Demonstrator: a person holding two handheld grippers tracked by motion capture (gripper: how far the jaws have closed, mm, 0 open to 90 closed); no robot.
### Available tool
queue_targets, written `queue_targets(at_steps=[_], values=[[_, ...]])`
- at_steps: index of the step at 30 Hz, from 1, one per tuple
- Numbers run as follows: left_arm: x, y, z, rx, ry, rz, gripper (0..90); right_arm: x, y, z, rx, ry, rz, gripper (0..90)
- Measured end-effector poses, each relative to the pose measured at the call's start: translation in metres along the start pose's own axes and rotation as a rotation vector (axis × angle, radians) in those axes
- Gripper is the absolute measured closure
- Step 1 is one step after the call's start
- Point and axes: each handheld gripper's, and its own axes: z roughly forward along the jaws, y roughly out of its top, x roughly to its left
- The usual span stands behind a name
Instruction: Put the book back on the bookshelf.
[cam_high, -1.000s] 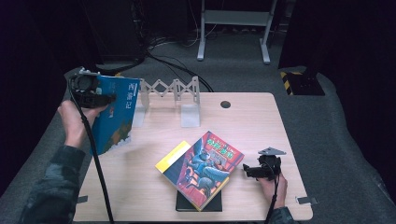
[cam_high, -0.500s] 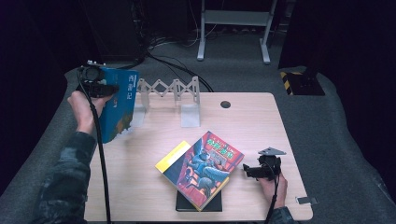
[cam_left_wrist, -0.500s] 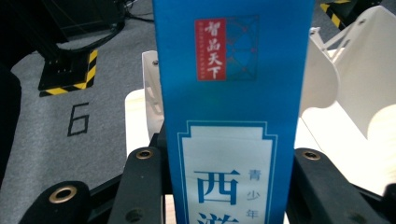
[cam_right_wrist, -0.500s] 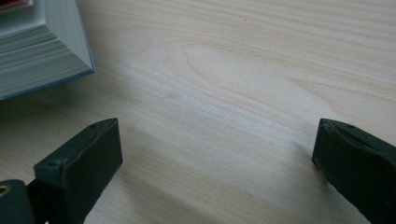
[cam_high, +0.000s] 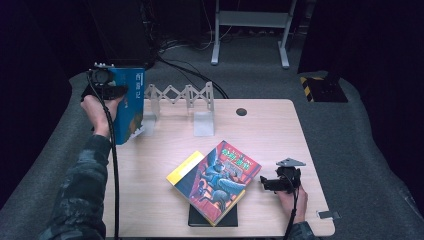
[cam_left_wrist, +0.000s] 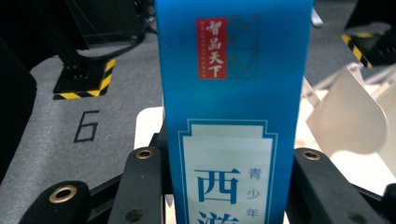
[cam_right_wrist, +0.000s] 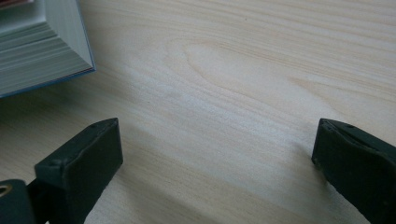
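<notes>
My left gripper (cam_high: 116, 91) is shut on a blue book (cam_high: 128, 105), gripping it by the spine and holding it upright above the table's far left edge, beside the left end of a white folding book rack (cam_high: 180, 94). In the left gripper view the blue spine (cam_left_wrist: 233, 93) stands between the two black jaws. A colourful book (cam_high: 220, 177) lies at the table's front middle on a yellow book (cam_high: 184, 170) and a black one (cam_high: 212, 220). My right gripper (cam_high: 267, 184) rests open on the table just right of that stack, nothing between its jaws (cam_right_wrist: 217, 154).
A white bookend (cam_high: 203, 123) stands at the rack's right end. A round cable hole (cam_high: 241, 111) is in the wooden table (cam_high: 280, 135) behind it. The page edges of a stacked book (cam_right_wrist: 42, 46) show in the right gripper view. Grey carpet surrounds the table.
My left hand has carried the blue book farther back and to the right, toward the rack's left end, and the book now shows more edge-on. The right gripper has stayed put.
</notes>
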Motion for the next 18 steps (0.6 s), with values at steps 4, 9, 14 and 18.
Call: queue_targets(at_steps=[4,9,14,18], values=[[-0.005,0.0,0.01,-0.008,0.012,0.003,61.4,0.0,0.0,0.0,0.0,-0.001,0.001,1.3],[-0.009,-0.003,0.022,-0.045,0.03,-0.006,61.4,0.001,0.0,0.0,0.001,-0.001,0.005,1.3],[-0.008,-0.015,0.032,-0.086,0.045,-0.012,61.3,0.001,0.0,0.0,0.002,-0.004,0.007,1.3],[-0.005,-0.029,0.037,-0.123,0.038,-0.018,61.3,0.001,0.0,0.0,0.002,-0.004,0.006,1.3]])
